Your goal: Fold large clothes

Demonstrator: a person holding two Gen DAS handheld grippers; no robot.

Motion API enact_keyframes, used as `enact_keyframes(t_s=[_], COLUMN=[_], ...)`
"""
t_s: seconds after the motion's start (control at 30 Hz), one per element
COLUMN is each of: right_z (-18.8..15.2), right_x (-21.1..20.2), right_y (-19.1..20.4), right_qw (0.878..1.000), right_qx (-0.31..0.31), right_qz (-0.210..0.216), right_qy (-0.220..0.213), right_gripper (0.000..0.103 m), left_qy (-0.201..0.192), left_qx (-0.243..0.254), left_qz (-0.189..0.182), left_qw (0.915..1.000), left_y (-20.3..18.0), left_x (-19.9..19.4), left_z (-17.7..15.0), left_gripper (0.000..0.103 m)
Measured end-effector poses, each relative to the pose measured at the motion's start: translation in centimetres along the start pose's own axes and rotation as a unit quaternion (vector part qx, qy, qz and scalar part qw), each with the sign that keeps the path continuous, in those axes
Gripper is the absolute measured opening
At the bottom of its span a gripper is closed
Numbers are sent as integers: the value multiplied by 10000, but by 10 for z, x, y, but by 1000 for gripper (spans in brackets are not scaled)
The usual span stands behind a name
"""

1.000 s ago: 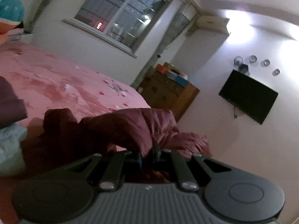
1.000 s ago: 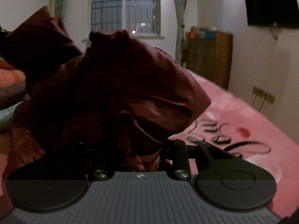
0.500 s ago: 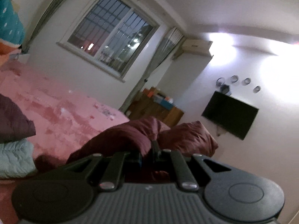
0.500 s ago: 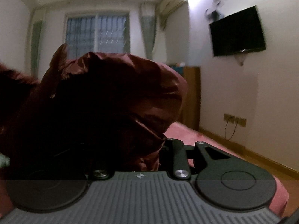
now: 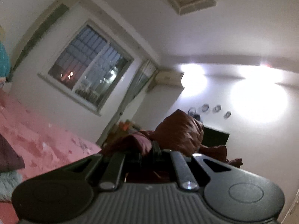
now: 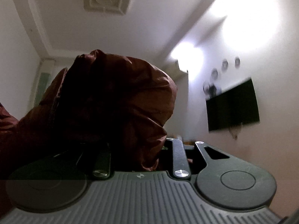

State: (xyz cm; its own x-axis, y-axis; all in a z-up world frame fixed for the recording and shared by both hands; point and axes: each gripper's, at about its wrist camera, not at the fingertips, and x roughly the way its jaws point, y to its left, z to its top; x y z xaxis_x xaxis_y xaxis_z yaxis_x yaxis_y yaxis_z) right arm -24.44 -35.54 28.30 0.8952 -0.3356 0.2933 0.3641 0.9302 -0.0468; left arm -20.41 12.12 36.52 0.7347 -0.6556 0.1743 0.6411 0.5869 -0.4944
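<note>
A dark red puffy jacket (image 5: 179, 130) hangs bunched up in the air between both grippers. In the left wrist view my left gripper (image 5: 149, 148) is shut on a fold of it, and the cloth bulges above and to the right of the fingertips. In the right wrist view the same jacket (image 6: 115, 97) fills the left and middle of the picture and covers the left finger. My right gripper (image 6: 142, 149) is shut on a thick wad of it. Both grippers point slightly upward, toward the wall and ceiling.
The pink bed (image 5: 37, 140) lies low at the left, with a dark folded garment (image 5: 9, 158) and a pale quilted one (image 5: 7, 183) at its left edge. A window (image 5: 89, 74), a wooden dresser (image 5: 123, 128) and a wall TV (image 6: 233, 106) stand beyond.
Both grippers have risen and tipped upward with the jacket in them. The jacket has come up off the bed, and the ceiling now fills the top of both views.
</note>
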Motion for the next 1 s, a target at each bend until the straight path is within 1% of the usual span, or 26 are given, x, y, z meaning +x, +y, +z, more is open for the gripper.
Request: enact_keyframes(t_s=[0.07,0.2,0.3,0.37,0.43,0.57,0.7,0.77,0.87,0.93,1.0], right_z=[16,32,31,19,2,-53,-113,-148,-198,-233,-265], right_x=[0,12,31,40,63,108,152,173,195,200,209], right_y=[-4,-10,-7,4,19,50,74,86,108,128,141], right_qw=[9998,9990,9979,9966,9944,9883,9806,9762,9676,9609,9552], right_qx=[43,121,142,-10,-160,-405,-263,-239,-288,-429,-631], right_qz=[116,327,577,812,1041,1384,1592,1626,1662,1661,1634], right_qy=[-136,-282,-255,-122,56,506,1116,1416,1877,2175,2384], right_gripper=[29,29,29,29,29,29,29,29,29,30,30], left_qy=[-162,-419,-478,-453,-383,-236,-87,18,196,304,434], left_qx=[0,28,131,204,240,281,120,62,-19,-5,67], left_qz=[75,347,786,1217,1573,2392,3001,3300,3620,3730,3791], left_qw=[9998,9985,9957,9913,9865,9703,9538,9439,9320,9273,9243], left_y=[-3,-7,-4,5,19,63,118,149,190,206,222], left_x=[-11,-25,-25,-19,-13,9,30,39,57,69,86], left_z=[7,12,8,2,-4,-19,-31,-39,-51,-58,-68], left_gripper=[6,7,7,7,7,7,7,7,7,7,8])
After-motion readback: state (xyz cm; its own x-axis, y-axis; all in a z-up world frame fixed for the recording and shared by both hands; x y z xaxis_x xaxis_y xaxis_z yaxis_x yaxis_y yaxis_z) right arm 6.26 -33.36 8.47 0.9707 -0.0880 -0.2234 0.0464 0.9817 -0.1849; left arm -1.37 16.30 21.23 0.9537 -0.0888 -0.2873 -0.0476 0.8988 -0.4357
